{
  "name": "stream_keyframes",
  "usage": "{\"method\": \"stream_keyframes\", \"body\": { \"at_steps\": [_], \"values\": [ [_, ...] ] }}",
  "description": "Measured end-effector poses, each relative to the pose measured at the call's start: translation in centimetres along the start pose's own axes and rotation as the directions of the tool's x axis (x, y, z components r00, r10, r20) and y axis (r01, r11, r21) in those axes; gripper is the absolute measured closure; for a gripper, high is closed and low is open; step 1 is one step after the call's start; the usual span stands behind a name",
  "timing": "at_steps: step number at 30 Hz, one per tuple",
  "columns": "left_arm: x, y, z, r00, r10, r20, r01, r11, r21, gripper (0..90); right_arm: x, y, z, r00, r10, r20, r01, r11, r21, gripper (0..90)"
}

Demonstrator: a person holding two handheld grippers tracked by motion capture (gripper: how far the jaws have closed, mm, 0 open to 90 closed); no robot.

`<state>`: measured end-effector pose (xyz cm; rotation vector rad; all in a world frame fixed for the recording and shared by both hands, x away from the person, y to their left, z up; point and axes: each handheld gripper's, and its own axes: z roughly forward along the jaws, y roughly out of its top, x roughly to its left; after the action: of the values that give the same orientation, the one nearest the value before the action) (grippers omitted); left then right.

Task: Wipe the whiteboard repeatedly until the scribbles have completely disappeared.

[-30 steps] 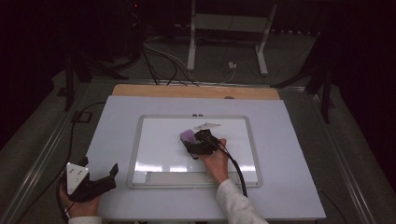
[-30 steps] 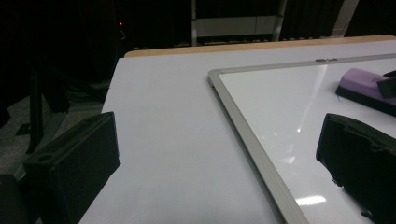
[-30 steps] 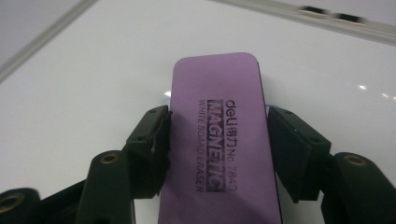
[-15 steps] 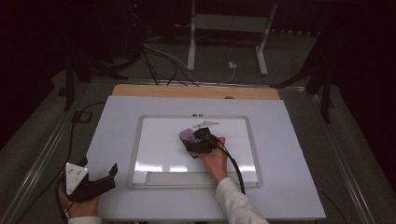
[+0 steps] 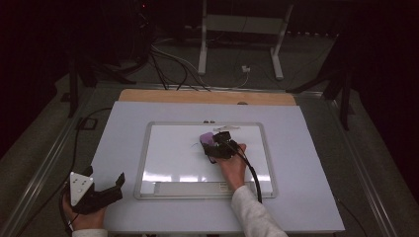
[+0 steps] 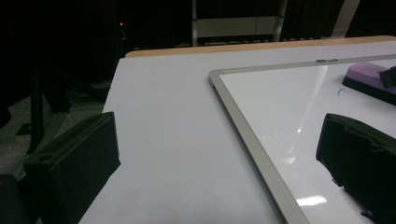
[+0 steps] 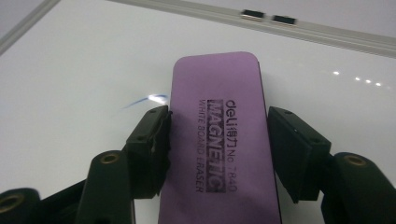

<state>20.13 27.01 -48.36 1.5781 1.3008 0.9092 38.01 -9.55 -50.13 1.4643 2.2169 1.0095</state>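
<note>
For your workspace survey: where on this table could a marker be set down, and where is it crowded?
Free: the white mat right of the whiteboard, and the strip between its top frame and the wooden edge. Crowded: board centre, where the right gripper straddles the purple eraser; the left gripper at the near-left corner.

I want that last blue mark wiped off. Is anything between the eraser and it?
Nothing visible: the purple eraser, held by the right gripper, sits beside the blue mark on bare whiteboard.

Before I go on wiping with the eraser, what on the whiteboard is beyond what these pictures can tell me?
- Eraser underside and any ink beneath it: covered by its purple top, right gripper view.
- Blue mark: partly washed out by glare there; tiny in the high view.
- Right gripper grip: the right jaw seems slightly off the eraser's side.
- Whiteboard far side: cut off, left gripper view.
</note>
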Motion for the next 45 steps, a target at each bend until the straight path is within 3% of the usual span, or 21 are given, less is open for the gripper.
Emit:
{"method": "stream_keyframes", "body": {
  "at_steps": [5, 10, 12, 18, 22, 25, 27, 33, 35, 40, 43, 45],
  "values": [
    [0.0, 0.0, 0.0, 1.0, 0.0, 0.0, 0.0, 1.0, 0.0, 0.2, 1.7, -0.1, 0.4, 0.996, -0.06, -0.067, 0.06, 0.998, 0.0, 41.5],
    [0.0, 0.0, 0.0, 1.0, 0.0, 0.0, 0.0, 1.0, -0.001, 0.2, 3.2, -0.2, 0.6, 0.9825, -0.128, -0.136, 0.128, 0.992, -0.003, 41.5],
    [0.0, 0.0, 0.0, 1.0, -0.001, -0.001, 0.001, 1.0, -0.001, 0.2, 3.1, -0.1, 0.7, 0.9829, -0.121, -0.139, 0.123, 0.992, 0.002, 41.5],
    [0.1, 0.0, -0.1, 1.0, -0.001, -0.002, 0.001, 1.0, -0.001, 0.2, 1.5, 0.4, 0.8, 0.9979, -0.045, -0.046, 0.045, 0.999, 0.002, 41.5],
    [0.1, 0.0, -0.1, 1.0, -0.002, -0.002, 0.002, 1.0, -0.002, 0.2, 0.4, 0.6, 0.7, 0.9999, 0.006, 0.012, -0.006, 1.0, -0.001, 41.5],
    [0.0, 0.0, 0.0, 1.0, -0.002, -0.001, 0.002, 1.0, -0.002, 0.2, 0.4, 0.7, 0.7, 0.9997, 0.013, 0.02, -0.013, 1.0, -0.001, 41.5],
    [0.0, 0.0, 0.0, 1.0, 0.0, 0.0, 0.0, 1.0, 0.0, 0.2, 0.8, 0.7, 0.8, 1.0, 0.004, -0.004, -0.004, 1.0, 0.002, 41.5],
    [0.0, 0.0, 0.0, 1.0, 0.001, -0.001, -0.001, 1.0, 0.0, 0.2, 2.7, 0.5, 1.1, 0.9899, -0.095, -0.105, 0.096, 0.995, 0.002, 41.5],
    [0.0, 0.0, 0.0, 1.0, -0.002, -0.001, 0.002, 1.0, -0.001, 0.2, 2.8, 0.5, 1.2, 0.9891, -0.1, -0.108, 0.102, 0.995, 0.006, 41.5],
    [0.1, 0.0, -0.1, 1.0, -0.005, -0.002, 0.005, 1.0, -0.003, 0.2, 1.6, 0.8, 1.2, 0.999, -0.028, -0.035, 0.028, 1.0, 0.003, 41.5],
    [0.2, 0.0, -0.1, 1.0, -0.005, -0.002, 0.005, 1.0, -0.004, 0.2, 0.7, 1.0, 1.1, 0.9995, 0.011, 0.028, -0.011, 1.0, -0.002, 41.5],
    [0.2, 0.0, -0.1, 1.0, -0.005, -0.002, 0.005, 1.0, -0.003, 0.2, 0.4, 1.0, 1.0, 0.9991, 0.031, 0.03, -0.031, 1.0, 0.0, 41.5]
  ]
}}
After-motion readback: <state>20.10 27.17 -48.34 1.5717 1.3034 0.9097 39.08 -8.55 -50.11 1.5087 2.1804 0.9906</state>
